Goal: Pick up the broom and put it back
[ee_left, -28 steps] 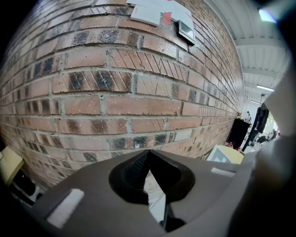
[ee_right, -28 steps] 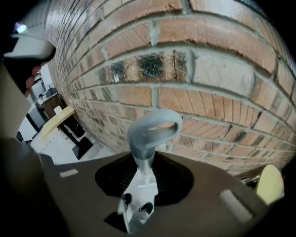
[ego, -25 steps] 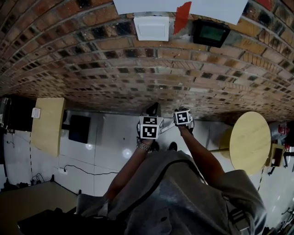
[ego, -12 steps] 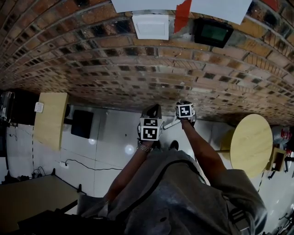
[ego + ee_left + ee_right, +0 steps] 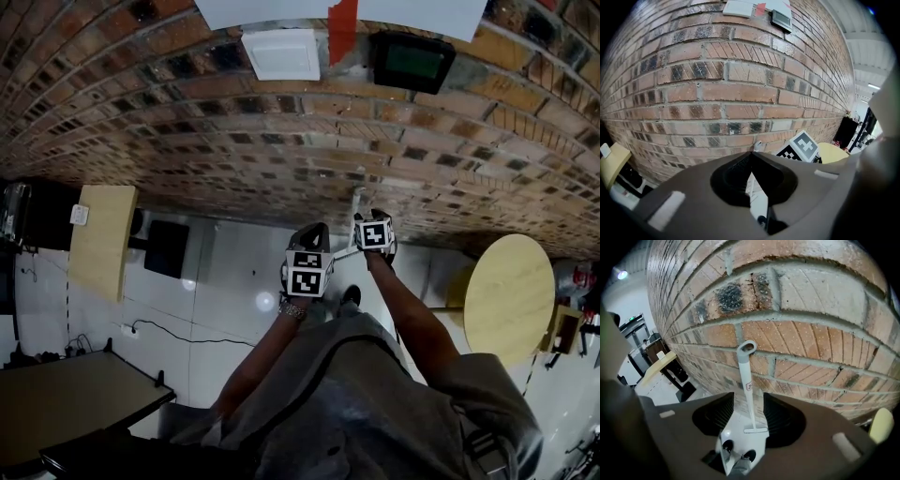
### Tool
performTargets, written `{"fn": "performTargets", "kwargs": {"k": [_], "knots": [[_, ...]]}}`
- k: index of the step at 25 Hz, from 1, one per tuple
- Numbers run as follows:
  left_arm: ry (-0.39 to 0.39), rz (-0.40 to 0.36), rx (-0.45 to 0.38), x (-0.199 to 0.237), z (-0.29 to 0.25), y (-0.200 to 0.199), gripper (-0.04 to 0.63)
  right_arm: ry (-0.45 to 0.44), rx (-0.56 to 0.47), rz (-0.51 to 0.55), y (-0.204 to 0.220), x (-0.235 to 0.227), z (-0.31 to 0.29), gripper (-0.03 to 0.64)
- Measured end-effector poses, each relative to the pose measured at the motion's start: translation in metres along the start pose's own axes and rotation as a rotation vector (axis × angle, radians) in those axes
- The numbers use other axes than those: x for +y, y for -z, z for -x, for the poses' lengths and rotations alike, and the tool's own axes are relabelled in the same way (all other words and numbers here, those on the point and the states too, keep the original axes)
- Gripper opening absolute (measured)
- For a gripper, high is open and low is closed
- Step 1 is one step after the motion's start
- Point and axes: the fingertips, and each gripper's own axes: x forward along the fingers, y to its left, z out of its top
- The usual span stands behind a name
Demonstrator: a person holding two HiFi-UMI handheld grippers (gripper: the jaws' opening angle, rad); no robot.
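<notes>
Right gripper [image 5: 748, 396]: jaws apart, having just been opening, with the handle of the white broom [image 5: 748, 376] standing in the gap between the two pads and touching neither. Left gripper [image 5: 751, 154]: jaws closed tip to tip with nothing between them; in the head view it sits just beside the right one, to its left and slightly lower. Brick wall [image 5: 281, 150]: fills the upper half of the head view and the background of both gripper views. Floor [image 5: 234, 281]: glossy white tiles running to the foot of the wall. Person [image 5: 356, 403]: grey garment at bottom centre, both forearms reaching toward the wall. Round table [image 5: 506, 295]: light wood, at right, near the wall. Rectangular table [image 5: 101, 248]: light wood, at left, well apart from the grippers. The broom stands almost upright at the foot of the wall, directly ahead of the right gripper, with its narrow head on the white floor and its handle and looped top leaning on the bricks. White plate [image 5: 281, 53] and black box [image 5: 411, 61]: mounted near each other high on the wall. Cable [image 5: 178, 342]: thin and dark, lying on the tiles at left. Shoes [image 5: 723, 445]: dark, seen below the right gripper's jaws.
</notes>
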Motion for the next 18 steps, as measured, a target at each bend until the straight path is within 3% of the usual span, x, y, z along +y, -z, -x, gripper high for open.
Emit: {"fn": "performTargets", "kwargs": {"k": [5, 10, 18], "knots": [[0.011, -0.01, 0.015, -0.004, 0.011, 0.018, -0.005, -0.019, -0.101, -0.051, -0.009, 0.023, 0.03, 0.176], [0.058, -0.012, -0.011, -0.004, 0.041, 0.034, -0.005, -0.085, -0.208, -0.16, 0.001, 0.087, 0.089, 0.175], [0.112, 0.015, -0.012, 0.018, 0.115, 0.099, -0.005, -0.148, -0.316, -0.152, 0.027, 0.196, 0.175, 0.111]]}}
